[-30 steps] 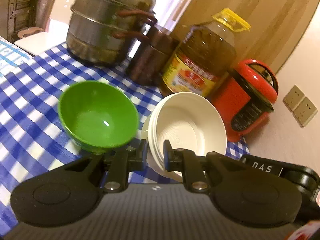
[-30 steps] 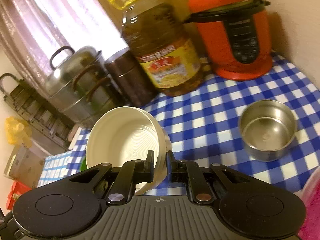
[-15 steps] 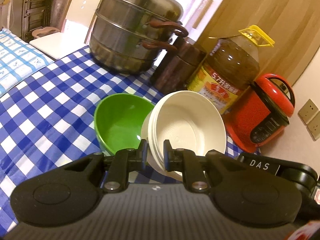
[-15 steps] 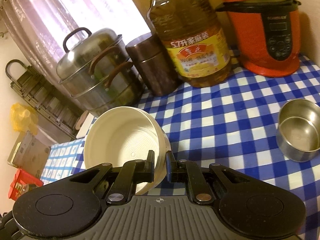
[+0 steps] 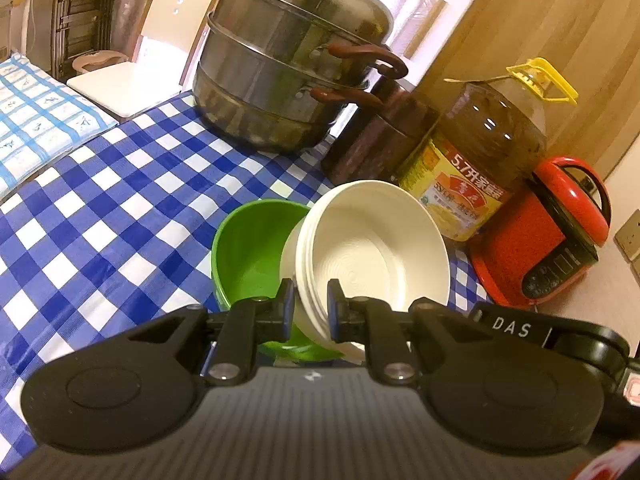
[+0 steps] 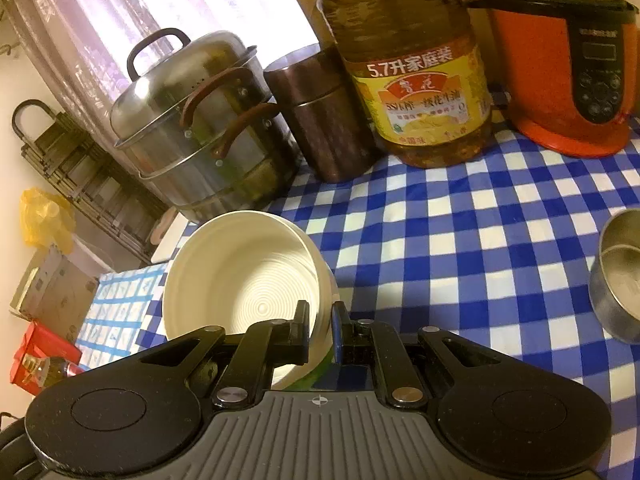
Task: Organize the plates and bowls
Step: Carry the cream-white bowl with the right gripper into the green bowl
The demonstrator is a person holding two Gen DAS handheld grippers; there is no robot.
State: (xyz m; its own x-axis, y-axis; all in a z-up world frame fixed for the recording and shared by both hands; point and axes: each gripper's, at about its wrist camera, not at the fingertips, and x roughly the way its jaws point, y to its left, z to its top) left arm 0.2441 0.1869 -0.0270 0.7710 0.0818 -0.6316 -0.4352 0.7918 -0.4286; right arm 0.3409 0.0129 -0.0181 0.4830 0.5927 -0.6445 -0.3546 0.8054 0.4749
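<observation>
A cream ribbed bowl (image 5: 372, 252) is held tilted between both grippers, right above and partly overlapping a green bowl (image 5: 248, 252) on the blue checked tablecloth. My left gripper (image 5: 310, 304) is shut on the cream bowl's near rim. My right gripper (image 6: 321, 330) is shut on the same bowl's rim (image 6: 248, 280) from the other side; a sliver of the green bowl (image 6: 320, 372) shows below it. A small steel bowl (image 6: 620, 276) stands at the right edge of the right wrist view.
Along the back stand a steel steamer pot (image 5: 292, 64), a brown canister (image 5: 376, 140), a large oil bottle (image 5: 480, 160) and a red rice cooker (image 5: 548, 232). A white chair (image 5: 132, 76) stands beyond the table's far left edge.
Both grippers have carried the cream bowl left toward the green bowl, which now lies partly under it. The steel bowl has slid to the right edge of the right wrist view.
</observation>
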